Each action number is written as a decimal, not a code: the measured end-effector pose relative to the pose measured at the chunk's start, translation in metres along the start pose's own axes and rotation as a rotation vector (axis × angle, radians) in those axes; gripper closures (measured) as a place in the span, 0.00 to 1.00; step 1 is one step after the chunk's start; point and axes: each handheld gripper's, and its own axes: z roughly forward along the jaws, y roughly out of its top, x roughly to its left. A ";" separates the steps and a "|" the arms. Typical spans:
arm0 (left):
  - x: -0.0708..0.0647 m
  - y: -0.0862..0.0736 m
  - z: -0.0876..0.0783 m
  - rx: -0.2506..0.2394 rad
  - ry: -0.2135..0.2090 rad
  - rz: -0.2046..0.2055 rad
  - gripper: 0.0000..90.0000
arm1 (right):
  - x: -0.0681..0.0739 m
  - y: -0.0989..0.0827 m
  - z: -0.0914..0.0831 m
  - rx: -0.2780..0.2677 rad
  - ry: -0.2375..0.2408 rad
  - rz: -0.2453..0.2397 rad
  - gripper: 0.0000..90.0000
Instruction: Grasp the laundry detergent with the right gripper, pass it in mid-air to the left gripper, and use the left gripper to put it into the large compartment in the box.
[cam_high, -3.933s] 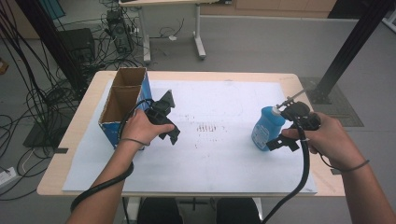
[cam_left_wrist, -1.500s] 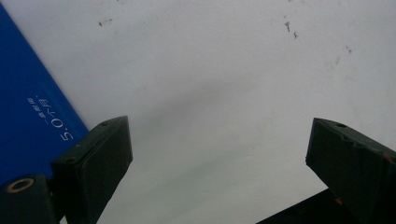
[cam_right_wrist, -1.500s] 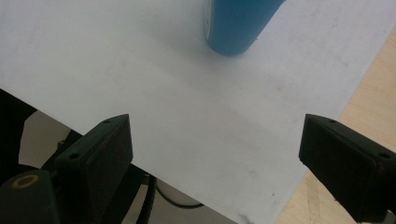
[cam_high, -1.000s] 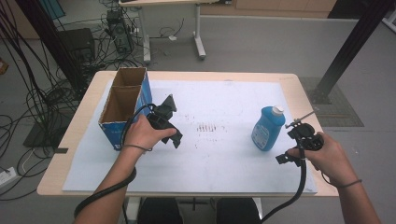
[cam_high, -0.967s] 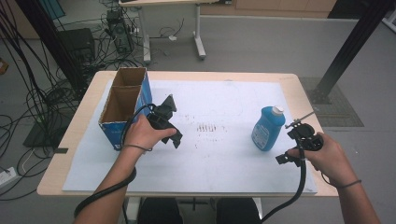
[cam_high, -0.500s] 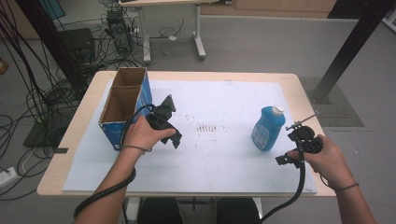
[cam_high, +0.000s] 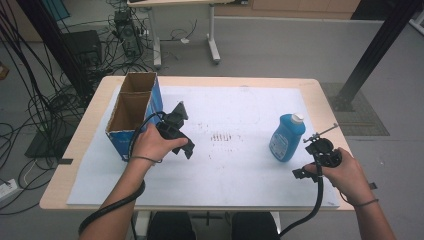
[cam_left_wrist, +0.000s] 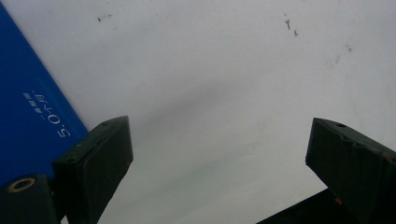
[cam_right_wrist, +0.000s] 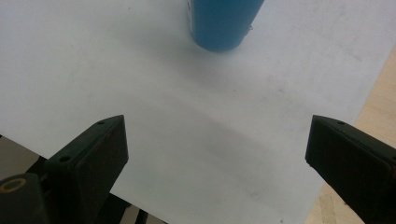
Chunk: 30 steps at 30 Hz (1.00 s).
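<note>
White print on the blue side of the cardboard box (cam_left_wrist: 32, 116), far left in the left gripper view: reads approx. "5.0", followed by small chars too small to make out. No other legible text.

The white sheet (cam_high: 240, 165) covering the table (cam_high: 320, 87) offers open passage across its centre, from 12 o'clock to 6 o'clock, marked by faint specks and nothing raised. At 9 o'clock the open-topped cardboard box (cam_high: 131, 112) stands upright along the sheet's left edge; its blue wall blocks travel just beside the left gripper (cam_high: 182, 125), whose jaws stand apart with bare sheet between them. At 3 o'clock the blue bottle (cam_high: 286, 137) stands upright, just ahead of the right gripper (cam_high: 312, 157), whose spread jaws enclose bare sheet. Between box and bottle the way is unobstructed. The table's wooden margin lies bare at the right edge.
</note>
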 end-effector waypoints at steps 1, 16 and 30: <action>0.000 0.000 0.000 0.002 -0.001 0.001 0.09 | 0.000 -0.001 0.001 -0.002 0.000 0.001 0.06; -0.002 -0.001 0.001 -0.001 -0.006 0.002 0.09 | -0.006 -0.010 0.012 -0.037 -0.008 0.011 0.06; -0.002 -0.002 0.000 -0.008 -0.004 -0.002 0.09 | -0.006 -0.016 0.023 -0.139 0.008 -0.002 0.06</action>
